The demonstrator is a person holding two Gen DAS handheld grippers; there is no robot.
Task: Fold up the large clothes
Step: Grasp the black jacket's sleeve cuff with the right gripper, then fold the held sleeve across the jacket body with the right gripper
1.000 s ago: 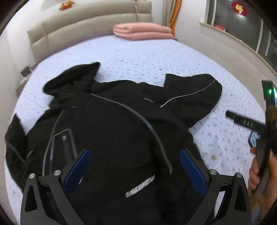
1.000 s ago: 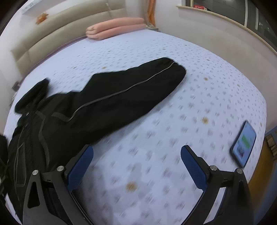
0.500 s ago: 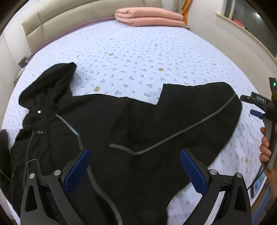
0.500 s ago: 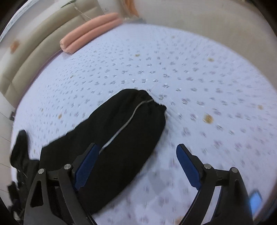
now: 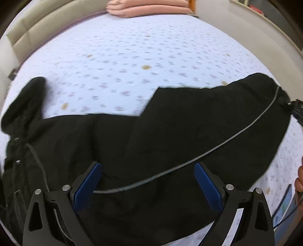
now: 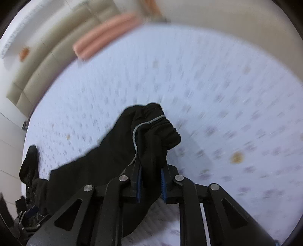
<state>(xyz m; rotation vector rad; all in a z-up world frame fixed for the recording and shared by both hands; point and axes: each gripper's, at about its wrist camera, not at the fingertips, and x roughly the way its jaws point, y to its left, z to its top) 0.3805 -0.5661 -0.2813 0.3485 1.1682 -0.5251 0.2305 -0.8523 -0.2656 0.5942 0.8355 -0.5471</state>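
A large black hooded jacket (image 5: 151, 143) with grey piping lies spread on the bed; its hood (image 5: 24, 100) points far left and one sleeve (image 5: 246, 113) stretches right. My left gripper (image 5: 147, 185) is open and empty, hovering over the sleeve's upper part. My right gripper (image 6: 150, 181) is shut on the sleeve's elastic cuff (image 6: 159, 124), which bunches up between its blue pads. The right gripper's tip also shows in the left wrist view (image 5: 296, 109) at the cuff end.
The bed has a pale blue patterned sheet (image 5: 151, 56). A folded pink blanket (image 5: 149, 7) lies at the far edge by the beige headboard (image 6: 47, 62). A phone (image 5: 284, 208) lies at the bed's near right edge.
My right gripper moved onto the sleeve cuff and shut on it. My left gripper shifted right along the jacket, over the sleeve.
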